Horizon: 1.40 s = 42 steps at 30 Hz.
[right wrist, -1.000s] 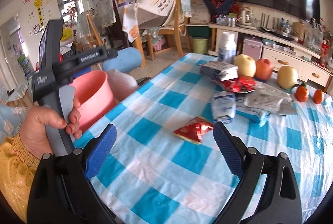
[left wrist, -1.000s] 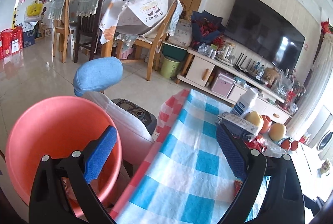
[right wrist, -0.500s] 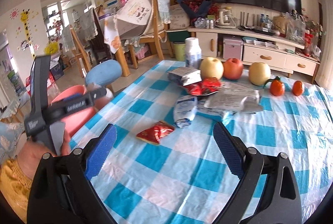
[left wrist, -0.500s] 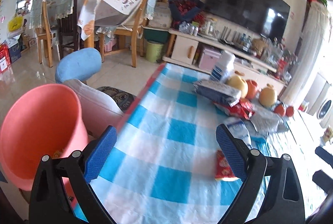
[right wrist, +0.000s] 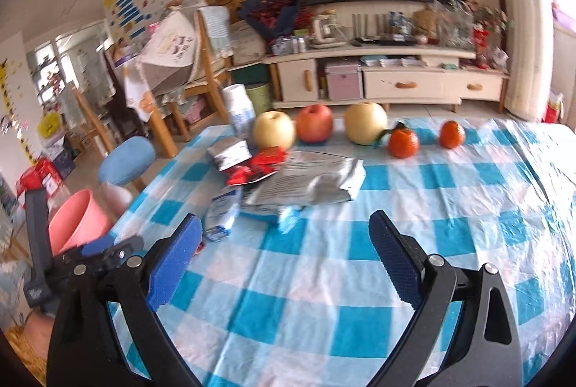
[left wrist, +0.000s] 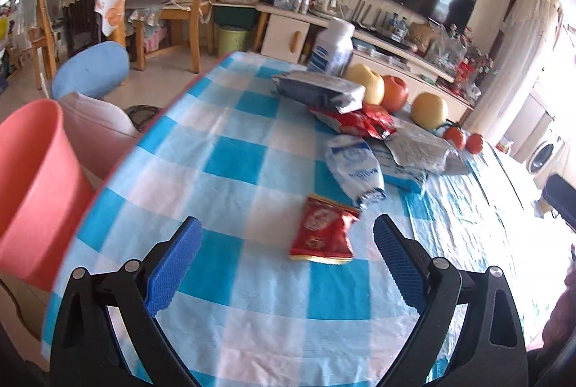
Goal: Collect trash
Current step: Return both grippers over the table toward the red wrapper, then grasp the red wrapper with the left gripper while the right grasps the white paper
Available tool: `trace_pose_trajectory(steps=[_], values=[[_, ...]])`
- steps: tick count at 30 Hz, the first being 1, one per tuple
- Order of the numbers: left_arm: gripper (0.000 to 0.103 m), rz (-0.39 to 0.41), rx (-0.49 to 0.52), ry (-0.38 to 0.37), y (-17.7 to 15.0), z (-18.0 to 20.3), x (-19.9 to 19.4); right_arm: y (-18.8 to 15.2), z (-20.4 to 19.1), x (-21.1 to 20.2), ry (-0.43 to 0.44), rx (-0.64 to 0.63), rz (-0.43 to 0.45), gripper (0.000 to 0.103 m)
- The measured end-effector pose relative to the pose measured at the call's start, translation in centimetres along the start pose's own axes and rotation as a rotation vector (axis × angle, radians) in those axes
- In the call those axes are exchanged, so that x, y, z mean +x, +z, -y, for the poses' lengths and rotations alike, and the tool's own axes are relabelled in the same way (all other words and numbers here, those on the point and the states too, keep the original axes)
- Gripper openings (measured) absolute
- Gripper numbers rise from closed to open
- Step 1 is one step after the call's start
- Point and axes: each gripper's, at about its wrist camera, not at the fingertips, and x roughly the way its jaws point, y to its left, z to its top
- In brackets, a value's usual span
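A red snack wrapper [left wrist: 322, 234] lies flat on the blue-checked tablecloth [left wrist: 230, 167], just ahead of my open left gripper [left wrist: 286, 259], nearer its right finger. Behind it lie a white-and-blue pouch [left wrist: 354, 169], a silver bag [left wrist: 421, 149], a crumpled red wrapper [left wrist: 360, 122] and a grey packet [left wrist: 320, 91]. A pink bin [left wrist: 32, 192] stands off the table's left edge. My right gripper [right wrist: 284, 255] hangs open over bare cloth, with the silver bag [right wrist: 309, 181] and white-and-blue pouch [right wrist: 221, 210] ahead. The pink bin [right wrist: 77, 221] shows at far left.
Apples, pears [right wrist: 365, 122] and two tangerines [right wrist: 403, 142] line the table's far side beside a white bottle [right wrist: 239, 109]. A blue stool [left wrist: 91, 68] and a padded seat stand by the bin. Chairs, a TV cabinet [right wrist: 396, 82] and a TV fill the room behind.
My left gripper swung right from over the bin onto the table, bringing the red wrapper close ahead. My right gripper shifted right and back, away from the wrapper.
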Motion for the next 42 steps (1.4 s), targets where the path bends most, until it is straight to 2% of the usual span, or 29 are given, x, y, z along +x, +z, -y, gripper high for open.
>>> trace_pose_trajectory(steps=[8,12,16,18,22,24,25,27,33,36,38,42], values=[[0.095,-0.062,0.127,0.012,-0.9,2.9,3.1,0.2,5.7,2.3,0.016,0.178,-0.069,0.094],[0.095,-0.089,0.168,0.019,-1.1,3.7,4.3,0.4,6.2,3.8,0.025,0.187,-0.101,0.094],[0.094,-0.107,0.191,0.028,-1.2,4.1,5.2,0.6,5.9,5.9,0.073,0.196,-0.128,0.094],[0.081,-0.116,0.199,0.03,-1.1,4.2,5.5,0.6,5.9,7.0,0.074,0.205,-0.128,0.094],[0.079,-0.128,0.195,0.026,-1.0,4.1,5.8,0.2,6.8,9.4,0.096,0.274,-0.155,0.094],[0.074,-0.122,0.201,0.027,-0.9,4.1,5.9,-0.1,7.6,10.5,0.138,0.339,-0.167,0.094],[0.073,-0.121,0.205,0.03,-0.9,4.2,5.9,-0.2,8.1,11.0,0.168,0.378,-0.172,0.093],[0.067,-0.124,0.206,0.033,-0.9,4.2,6.0,-0.2,8.7,11.8,0.216,0.432,-0.175,0.081],[0.053,-0.131,0.21,0.048,-0.9,4.4,6.4,-0.4,9.8,14.3,0.338,0.543,-0.181,0.075],[0.053,-0.131,0.207,0.045,-0.9,4.3,6.4,-0.4,9.9,15.4,0.417,0.598,-0.19,0.074],[0.053,-0.13,0.203,0.042,-0.8,4.3,6.4,-0.2,9.9,15.9,0.437,0.612,-0.192,0.074],[0.053,-0.128,0.188,0.029,-0.7,4.0,6.4,0.0,9.7,16.9,0.464,0.611,-0.201,0.06]])
